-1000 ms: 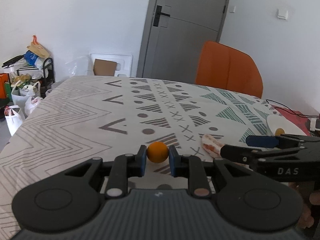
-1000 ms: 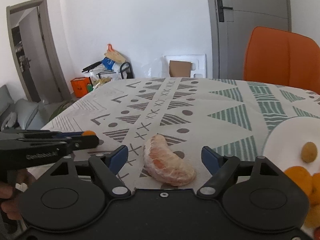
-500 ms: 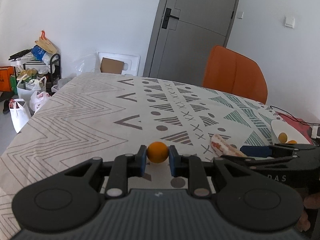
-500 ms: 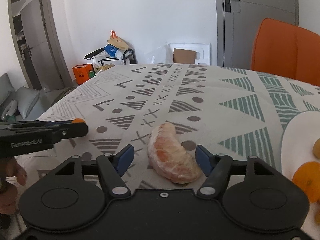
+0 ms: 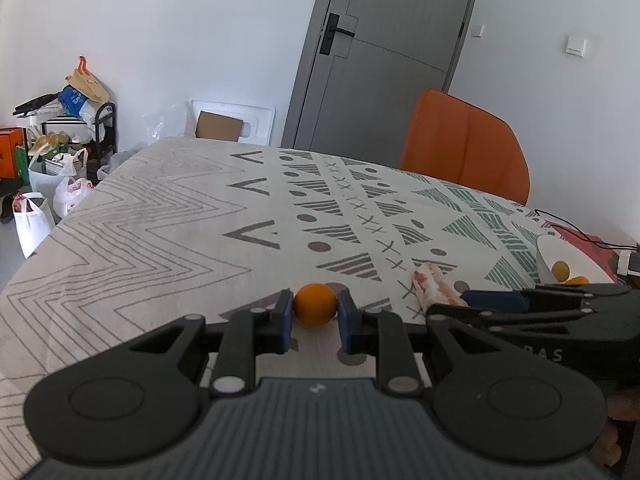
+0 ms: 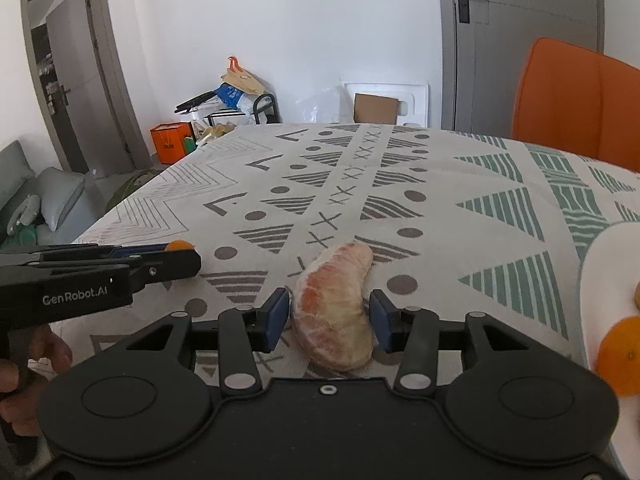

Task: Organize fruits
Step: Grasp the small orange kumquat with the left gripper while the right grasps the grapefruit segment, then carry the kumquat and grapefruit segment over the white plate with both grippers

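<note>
On the patterned desk (image 6: pixel 460 168), the right hand-held gripper (image 6: pixel 330 312) brackets a peeled citrus segment (image 6: pixel 336 312), pads spread, barely touching it. The left hand-held gripper (image 5: pixel 315 312) pinches a small orange (image 5: pixel 315 305) above the desk.

I'm seeing wide open patterned tabletop (image 5: pixel 168 216) stretching ahead and left of the left hand-held gripper (image 5: pixel 315 314); nothing is blocking there. Its jaws are filled by a small orange fruit (image 5: pixel 315 304). On its right side, the right hand-held gripper (image 6: pixel 329 322) is crowding in close, with the peeled citrus segment (image 6: pixel 336 312) sitting between its fingers and taking up nearly all the gap. Farther right, the white plate (image 6: pixel 600 280) holding oranges (image 6: pixel 620 354) is lying close beside that hand-held gripper, and the orange chair (image 6: pixel 580 100) is standing at the tabletop's far edge.
</note>
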Available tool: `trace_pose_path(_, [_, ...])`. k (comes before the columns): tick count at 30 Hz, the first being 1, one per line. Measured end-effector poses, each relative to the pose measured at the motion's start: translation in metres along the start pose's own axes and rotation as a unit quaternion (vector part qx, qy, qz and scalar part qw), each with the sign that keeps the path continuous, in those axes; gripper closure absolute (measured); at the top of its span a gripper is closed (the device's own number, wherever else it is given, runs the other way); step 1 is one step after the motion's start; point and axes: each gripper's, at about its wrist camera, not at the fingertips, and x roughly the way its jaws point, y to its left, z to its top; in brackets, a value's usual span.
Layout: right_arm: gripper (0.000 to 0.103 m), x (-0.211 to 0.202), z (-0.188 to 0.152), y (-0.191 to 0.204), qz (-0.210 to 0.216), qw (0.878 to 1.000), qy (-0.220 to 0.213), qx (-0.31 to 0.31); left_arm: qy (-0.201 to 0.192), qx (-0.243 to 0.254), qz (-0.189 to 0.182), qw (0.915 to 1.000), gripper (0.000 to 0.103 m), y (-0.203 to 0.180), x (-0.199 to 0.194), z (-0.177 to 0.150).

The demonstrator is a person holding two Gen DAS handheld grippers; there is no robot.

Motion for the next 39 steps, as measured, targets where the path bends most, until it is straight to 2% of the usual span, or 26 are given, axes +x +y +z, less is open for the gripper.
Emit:
trace_pose_path(8, [0.058,0.004,-0.002,0.002,-0.007,1.000,-0.011,-0.006,0.003,-0.002,0.000,1.0000,0.081,0.001,0.002,-0.002])
trace_pose_path(11, [0.064,0.002,-0.004,0.004,-0.016,1.000,-0.011,-0.010,0.001,-0.002,-0.003,1.0000,0.081,-0.001,0.000,-0.001])
trace_pose_path(18, [0.066,-0.010,-0.008,-0.001,-0.018,0.999,-0.017,0.030,-0.003,0.006,-0.015,0.9999,0.081,-0.010,-0.005,0.002])
trace_pose_path(27, [0.066,-0.044,-0.010,-0.017,-0.027,0.996,-0.054,0.061,-0.013,0.033,-0.036,0.9987,0.081,-0.040,-0.009,0.009])
trace_pose_path(39, [0.066,-0.088,-0.015,-0.053,-0.067,0.989,-0.098,0.090,-0.023,0.073,-0.070,0.9947,0.081,-0.087,-0.006,0.016])
